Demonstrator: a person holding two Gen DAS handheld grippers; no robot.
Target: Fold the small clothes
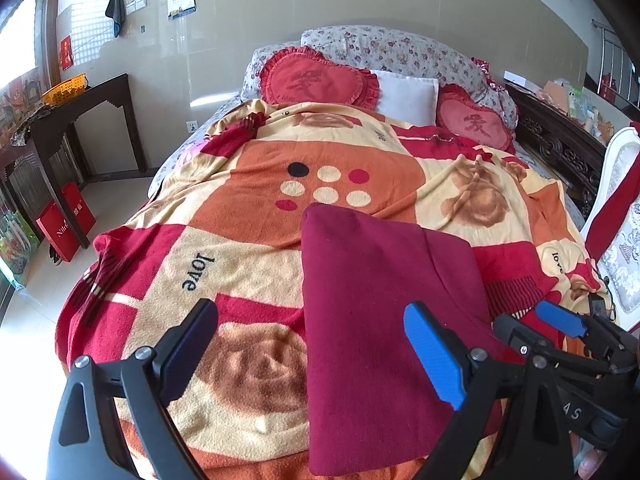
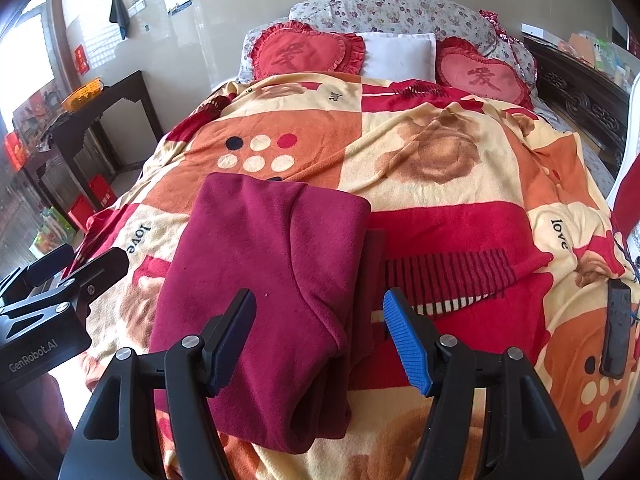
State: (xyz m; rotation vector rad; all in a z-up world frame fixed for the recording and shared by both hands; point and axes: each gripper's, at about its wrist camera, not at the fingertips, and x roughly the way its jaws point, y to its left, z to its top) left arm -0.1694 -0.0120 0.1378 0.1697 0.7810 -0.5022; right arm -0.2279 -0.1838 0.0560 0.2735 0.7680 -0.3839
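left wrist view: the left gripper (image 1: pixel 312 350) hovers over the near end of a bed, its jaws spread wide with nothing pinched between them. its dark finger (image 1: pixel 188 344) stands over the blanket (image 1: pixel 248 208), patterned in orange, cream and red, and its blue pad (image 1: pixel 434 354) stands over the maroon garment (image 1: pixel 380 320). that garment lies folded into a long rectangle on the blanket, running from the near edge toward the middle of the bed, with a second layer showing along its right side. the right gripper (image 1: pixel 532 326) shows at the lower right, just beside the garment's right edge, jaws apart. two red heart cushions (image 1: pixel 316 80) and a white pillow (image 1: pixel 406 96) lie at the head of the bed. a dark side table (image 1: pixel 80 116) with an orange basket (image 1: pixel 66 88) on it stands against the left wall.

right wrist view: the right gripper (image 2: pixel 320 340) is parted wide and grips nothing; its dark finger (image 2: pixel 232 340) is over the maroon garment (image 2: pixel 260 280), its blue pad (image 2: pixel 408 340) over the blanket just right of it. the garment's folded layers open at the near end. the left gripper (image 2: pixel 66 264) sits at the left edge, beside the garment and clear of it, jaws apart. a dark phone (image 2: pixel 616 328) lies on the blanket at the right.
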